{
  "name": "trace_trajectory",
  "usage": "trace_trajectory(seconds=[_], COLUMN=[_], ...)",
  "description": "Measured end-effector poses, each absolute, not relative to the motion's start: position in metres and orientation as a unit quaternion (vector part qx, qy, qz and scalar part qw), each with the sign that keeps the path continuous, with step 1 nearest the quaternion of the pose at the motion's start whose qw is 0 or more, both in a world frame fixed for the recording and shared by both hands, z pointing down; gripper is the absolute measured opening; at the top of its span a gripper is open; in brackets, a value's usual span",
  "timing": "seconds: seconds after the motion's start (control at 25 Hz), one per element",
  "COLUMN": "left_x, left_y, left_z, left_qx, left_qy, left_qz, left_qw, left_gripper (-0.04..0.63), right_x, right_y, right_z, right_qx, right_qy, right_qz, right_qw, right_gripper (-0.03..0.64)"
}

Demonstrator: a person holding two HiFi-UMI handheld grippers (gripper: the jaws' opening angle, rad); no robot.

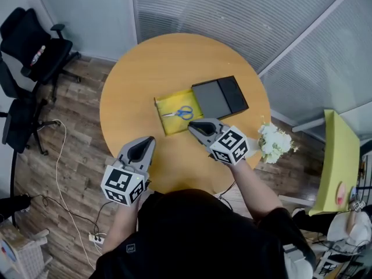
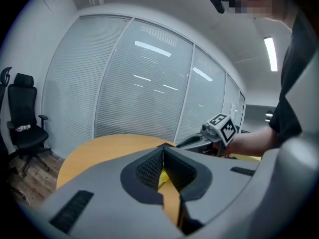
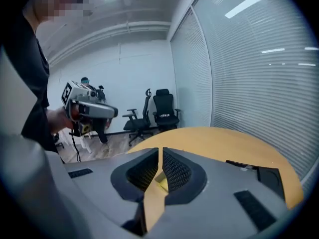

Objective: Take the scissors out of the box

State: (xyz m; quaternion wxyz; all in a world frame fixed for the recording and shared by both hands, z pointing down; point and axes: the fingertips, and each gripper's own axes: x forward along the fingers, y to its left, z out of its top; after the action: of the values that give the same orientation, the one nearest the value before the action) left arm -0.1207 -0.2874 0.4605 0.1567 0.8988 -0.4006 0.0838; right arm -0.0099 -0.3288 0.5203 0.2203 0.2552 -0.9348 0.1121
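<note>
Blue-handled scissors [image 1: 183,113] lie in an open yellow box [image 1: 167,106] near the middle of the round wooden table [image 1: 145,74]. The box's black sleeve [image 1: 220,96] lies against its right end. My right gripper [image 1: 193,125] is shut and empty, its tip just at the near edge of the box. My left gripper [image 1: 150,139] is also shut and empty, over the table's near side, left of and short of the box. In the left gripper view the jaws [image 2: 163,148] meet at the tip. The right gripper view shows the same for the right gripper [image 3: 160,150].
A bunch of white flowers [image 1: 273,142] sits at the table's right edge, beside my right hand. Black office chairs [image 1: 29,51] stand on the wooden floor at the left. A yellow-green table [image 1: 340,156] is at the far right. Cables [image 1: 64,156] trail over the floor.
</note>
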Motion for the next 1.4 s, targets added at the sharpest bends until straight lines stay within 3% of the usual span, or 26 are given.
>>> trace_trajectory(seconds=[0.48, 0.72, 0.88, 1.4], left_x=[-0.125, -0.125, -0.128, -0.14], left_y=[-0.328, -0.333, -0.332, -0.333], left_z=[0.492, 0.508, 0.518, 0.536], left_qx=[0.897, 0.894, 0.89, 0.875], left_qy=[-0.392, -0.39, -0.392, -0.413], left_qz=[0.088, 0.09, 0.094, 0.089], left_qw=[0.184, 0.202, 0.214, 0.237], left_gripper=[0.014, 0.014, 0.015, 0.014], right_x=[-0.008, 0.002, 0.002, 0.024], right_y=[-0.395, -0.425, -0.433, -0.436], right_z=[0.591, 0.652, 0.68, 0.757], right_qx=[0.211, 0.182, 0.15, -0.011], right_qy=[-0.908, -0.872, -0.849, -0.731], right_qz=[0.091, 0.066, 0.06, -0.019], right_qw=[0.352, 0.451, 0.504, 0.682], right_gripper=[0.04, 0.044, 0.13, 0.133])
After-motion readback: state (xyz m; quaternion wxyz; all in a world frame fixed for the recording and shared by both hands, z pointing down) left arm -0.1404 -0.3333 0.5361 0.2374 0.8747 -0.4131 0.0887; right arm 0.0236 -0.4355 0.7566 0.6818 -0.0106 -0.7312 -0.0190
